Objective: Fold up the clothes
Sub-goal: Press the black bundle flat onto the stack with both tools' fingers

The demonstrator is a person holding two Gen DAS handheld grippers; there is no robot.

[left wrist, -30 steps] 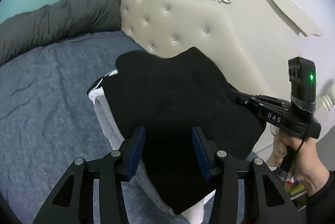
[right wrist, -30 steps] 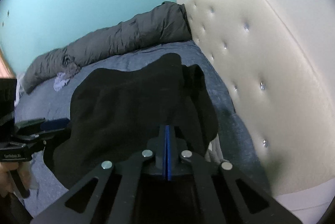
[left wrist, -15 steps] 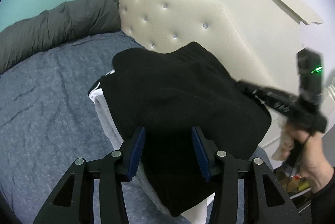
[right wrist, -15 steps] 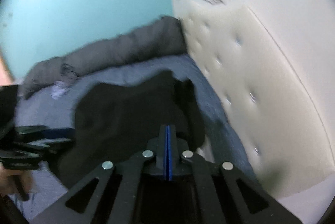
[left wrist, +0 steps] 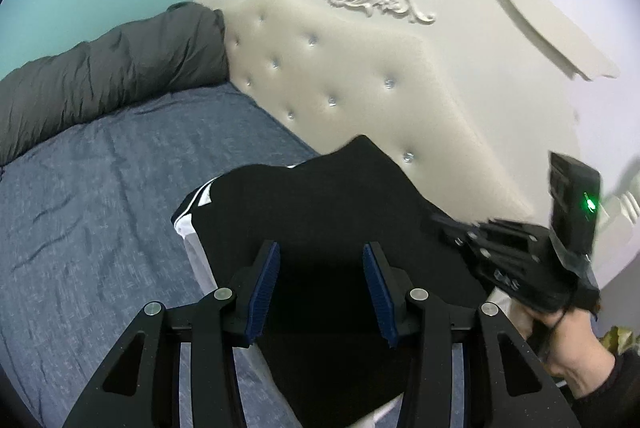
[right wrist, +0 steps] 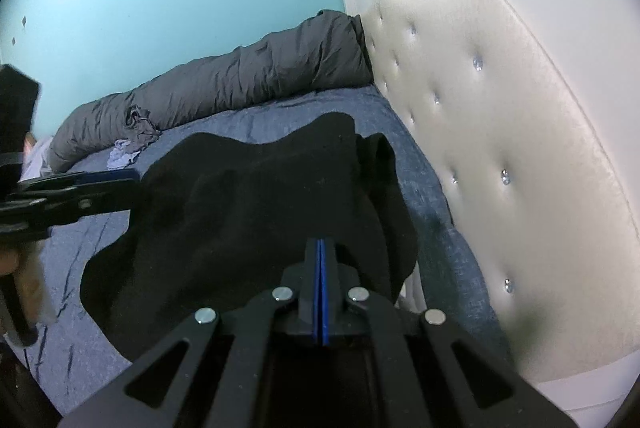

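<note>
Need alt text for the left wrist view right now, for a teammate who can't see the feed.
The left gripper, jaws open, hovers over a black garment with white trim lying on a blue-grey bed sheet. The right gripper reaches in from the right at the garment's edge, before a cream tufted headboard and a rolled grey duvet.

The left gripper point(left wrist: 320, 282) has its blue-padded fingers point(left wrist: 264, 284) spread wide apart, pointing forward and slightly down. To its right, the right gripper point(right wrist: 321, 292) has its pads pressed flat together, nothing visible between them. A hand point(left wrist: 568, 340) in a dark sleeve grasps the right gripper's handle from below.
</note>
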